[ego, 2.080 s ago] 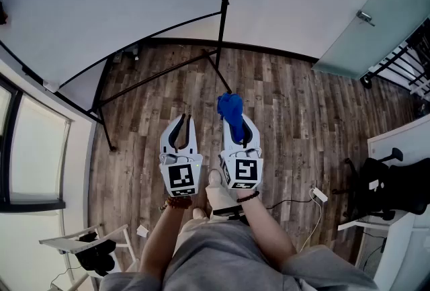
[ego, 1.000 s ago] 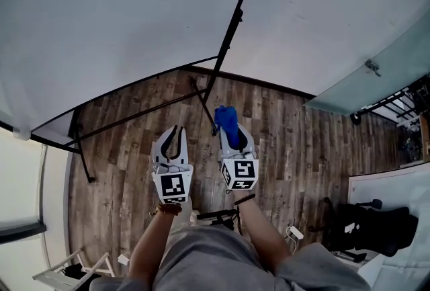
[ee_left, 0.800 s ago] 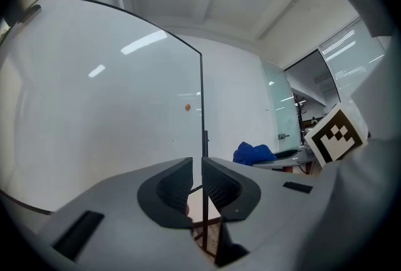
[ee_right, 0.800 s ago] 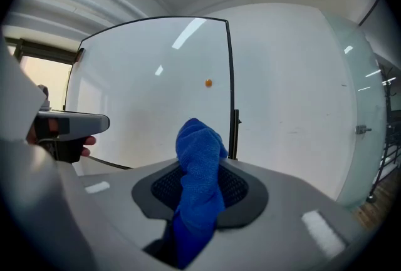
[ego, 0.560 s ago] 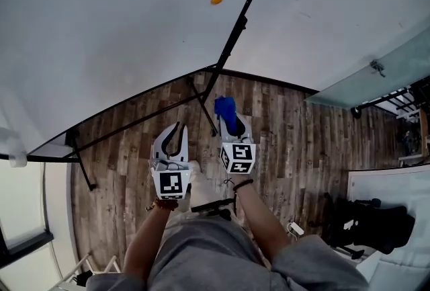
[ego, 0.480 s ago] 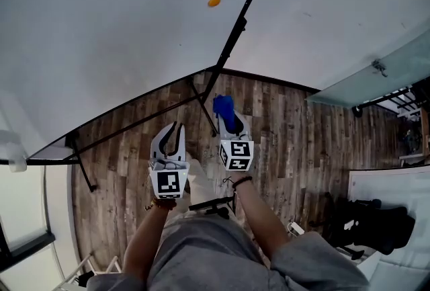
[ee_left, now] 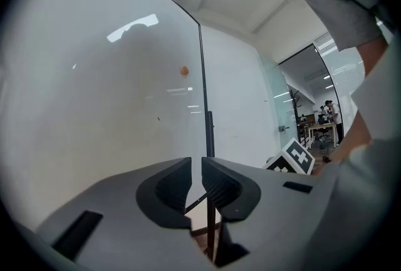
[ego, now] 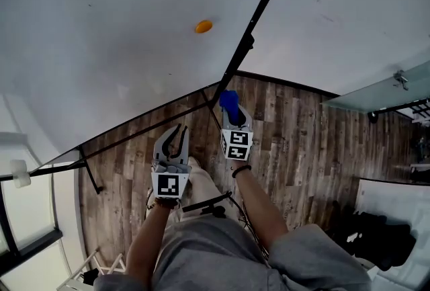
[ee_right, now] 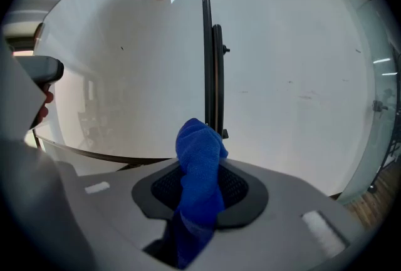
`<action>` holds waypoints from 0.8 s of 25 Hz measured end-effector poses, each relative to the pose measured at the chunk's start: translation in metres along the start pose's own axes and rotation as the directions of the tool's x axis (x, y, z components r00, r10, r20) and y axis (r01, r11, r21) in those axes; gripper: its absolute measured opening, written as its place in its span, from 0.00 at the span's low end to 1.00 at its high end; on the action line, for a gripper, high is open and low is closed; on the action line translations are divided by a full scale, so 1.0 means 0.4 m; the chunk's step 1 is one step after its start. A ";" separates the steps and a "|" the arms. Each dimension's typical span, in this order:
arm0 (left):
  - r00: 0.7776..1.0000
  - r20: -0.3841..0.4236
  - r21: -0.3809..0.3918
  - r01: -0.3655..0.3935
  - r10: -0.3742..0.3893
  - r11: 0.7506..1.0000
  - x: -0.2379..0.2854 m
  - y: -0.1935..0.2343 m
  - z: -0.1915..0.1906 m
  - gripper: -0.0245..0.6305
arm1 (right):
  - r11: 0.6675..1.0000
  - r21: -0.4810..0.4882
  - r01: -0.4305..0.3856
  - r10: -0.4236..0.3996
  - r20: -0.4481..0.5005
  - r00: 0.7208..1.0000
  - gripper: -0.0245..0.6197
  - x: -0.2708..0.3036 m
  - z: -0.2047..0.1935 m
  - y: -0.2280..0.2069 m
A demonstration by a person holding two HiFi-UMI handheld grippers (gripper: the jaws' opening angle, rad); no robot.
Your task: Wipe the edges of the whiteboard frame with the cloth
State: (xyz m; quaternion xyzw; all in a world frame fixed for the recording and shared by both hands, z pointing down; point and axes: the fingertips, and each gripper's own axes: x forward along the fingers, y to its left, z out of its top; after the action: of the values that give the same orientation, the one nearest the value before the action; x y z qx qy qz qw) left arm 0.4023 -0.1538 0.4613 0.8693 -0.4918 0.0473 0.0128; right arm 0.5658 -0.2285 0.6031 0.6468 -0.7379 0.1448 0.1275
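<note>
The right gripper (ego: 233,116) is clenched on a bright blue terry cloth (ego: 229,101); in the right gripper view the cloth is bunched upright between the dark ribbed pads, with one end rising above the jaws and the other hanging down behind them; the cloth's top sits just beside the lower stretch of the thin black metal frame edge (ego: 263,3) of the large white whiteboard (ego: 101,34); whether it touches the frame cannot be told; in the right gripper view that black edge runs straight up behind the cloth, with a thicker black post close on its right; a small round orange magnet (ego: 203,26) sits on the board's white face, well up and to the left of the cloth; the left gripper (ego: 179,129) is held lower and to the left, apart from the board; its jaws are drawn nearly together, with only a narrow slit between the pads and nothing in it; below both grippers lies a brown wood-plank floor (ego: 302,128); the person's forearms reach up from the bottom of the head view
</note>
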 end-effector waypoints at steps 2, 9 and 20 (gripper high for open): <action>1.000 -0.009 -0.027 0.001 -0.001 1.000 0.030 0.005 -0.021 0.11 | 1.000 0.004 0.016 -0.016 -0.013 1.000 0.23 0.044 -0.014 -0.016; 0.999 -0.030 -0.072 0.016 -0.019 0.997 0.091 0.021 -0.127 0.11 | 0.999 0.000 0.048 -0.048 -0.038 0.998 0.23 0.163 -0.059 -0.042; 0.998 -0.053 -0.072 0.032 -0.036 0.997 0.139 0.079 -0.206 0.11 | 0.997 -0.067 0.033 -0.035 -0.028 0.999 0.23 0.251 -0.092 -0.013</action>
State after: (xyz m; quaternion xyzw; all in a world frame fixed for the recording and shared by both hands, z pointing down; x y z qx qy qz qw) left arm 0.3982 -0.2120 0.5480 0.8750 -0.4778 0.0532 0.0576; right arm 0.5579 -0.3073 0.6751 0.6524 -0.7292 0.1274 0.1624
